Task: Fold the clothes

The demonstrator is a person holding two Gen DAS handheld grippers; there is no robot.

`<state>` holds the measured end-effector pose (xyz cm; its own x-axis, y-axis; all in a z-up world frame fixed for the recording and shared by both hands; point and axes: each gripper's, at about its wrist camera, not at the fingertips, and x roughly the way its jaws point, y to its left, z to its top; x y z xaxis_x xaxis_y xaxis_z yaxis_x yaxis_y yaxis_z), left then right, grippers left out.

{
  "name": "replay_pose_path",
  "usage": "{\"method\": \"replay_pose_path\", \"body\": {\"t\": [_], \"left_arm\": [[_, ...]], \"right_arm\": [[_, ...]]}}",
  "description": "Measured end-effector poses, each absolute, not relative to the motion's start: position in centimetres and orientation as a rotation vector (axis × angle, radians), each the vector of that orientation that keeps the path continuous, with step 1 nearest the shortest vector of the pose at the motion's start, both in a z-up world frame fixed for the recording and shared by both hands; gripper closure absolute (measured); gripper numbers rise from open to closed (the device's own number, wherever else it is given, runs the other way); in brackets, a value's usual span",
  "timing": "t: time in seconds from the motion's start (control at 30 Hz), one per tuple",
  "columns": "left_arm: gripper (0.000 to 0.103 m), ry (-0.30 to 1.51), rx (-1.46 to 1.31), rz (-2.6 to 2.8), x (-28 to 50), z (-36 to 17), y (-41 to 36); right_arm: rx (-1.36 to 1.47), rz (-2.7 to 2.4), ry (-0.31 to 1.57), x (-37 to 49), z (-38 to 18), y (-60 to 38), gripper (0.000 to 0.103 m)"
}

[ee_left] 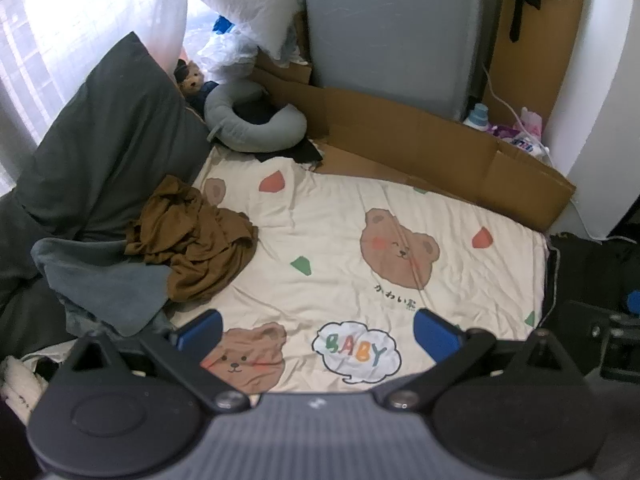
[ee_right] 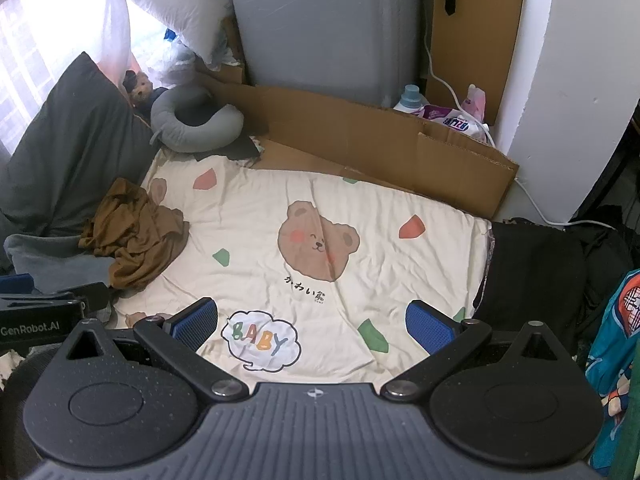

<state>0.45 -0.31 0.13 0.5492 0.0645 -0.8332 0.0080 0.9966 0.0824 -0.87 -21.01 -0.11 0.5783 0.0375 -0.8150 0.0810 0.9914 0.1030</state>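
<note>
Both the left hand-held gripper [ee_left: 318,330] and right hand-held gripper [ee_right: 312,322] hover wide open, holding nothing, above a bear-print bedsheet [ee_right: 260,216]. A crumpled brown garment [ee_left: 196,236] lies at the sheet's left edge. An opened cardboard box [ee_right: 360,140] lies flattened behind.

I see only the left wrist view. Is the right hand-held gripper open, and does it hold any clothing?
Observer: The right hand-held gripper is open and holds nothing. Under it is the bear blanket.
Operator: What lies to the right of the blanket? My view shows only something dark there.
Observer: A black garment lies there, against the blanket's right edge.
Operator: Is there anything more beyond it?
Observer: Yes, a teal patterned cloth at the far right edge of the right wrist view. It seems to hang, but I cannot tell from what.
</note>
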Motion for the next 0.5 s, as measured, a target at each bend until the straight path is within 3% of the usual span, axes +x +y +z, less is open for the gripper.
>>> {"method": "replay_pose_path", "body": {"t": [0.5], "left_arm": [[0.000,0.988,0.088,0.033,0.37,0.04,-0.40]], "right_arm": [[0.136,-0.021,0.959,-0.95,-0.40,-21.67,0.000]]}}
